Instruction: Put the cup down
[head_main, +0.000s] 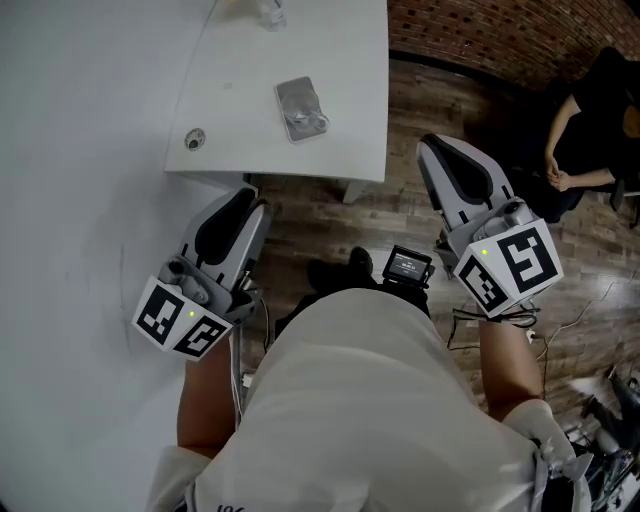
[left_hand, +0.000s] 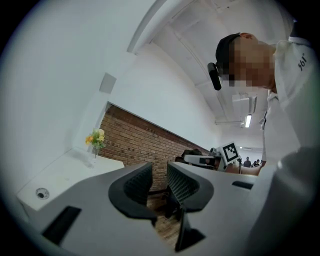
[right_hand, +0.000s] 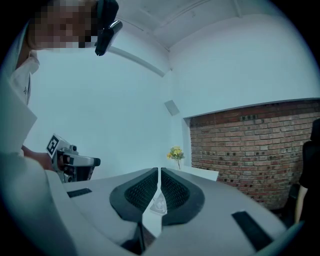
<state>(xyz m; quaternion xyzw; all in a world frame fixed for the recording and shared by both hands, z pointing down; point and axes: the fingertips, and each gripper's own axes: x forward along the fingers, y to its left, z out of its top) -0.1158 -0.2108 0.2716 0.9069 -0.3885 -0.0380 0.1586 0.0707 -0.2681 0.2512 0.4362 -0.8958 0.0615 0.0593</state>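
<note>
Well, spotting the clear cup straight away, up at twelve o'clock in the head view: lying on the white table, close to its right-hand edge and well apart from both tongs. Down at eight o'clock, picking out the left gripper, near the table's front corner, with jaws drawn in to a narrow gap and nothing but wooden floor showing between them. Over at three o'clock, finding the right gripper, out above the floor beside the table, with jaws pressed almost together and only a hairline slit left. Low in that slit, catching a pale strip and a small clear scrap; held or merely seen through, impossible to say. Beyond, at one o'clock from those jaw tips in the right gripper view, noting yellow flowers on the table against a brick wall.
</note>
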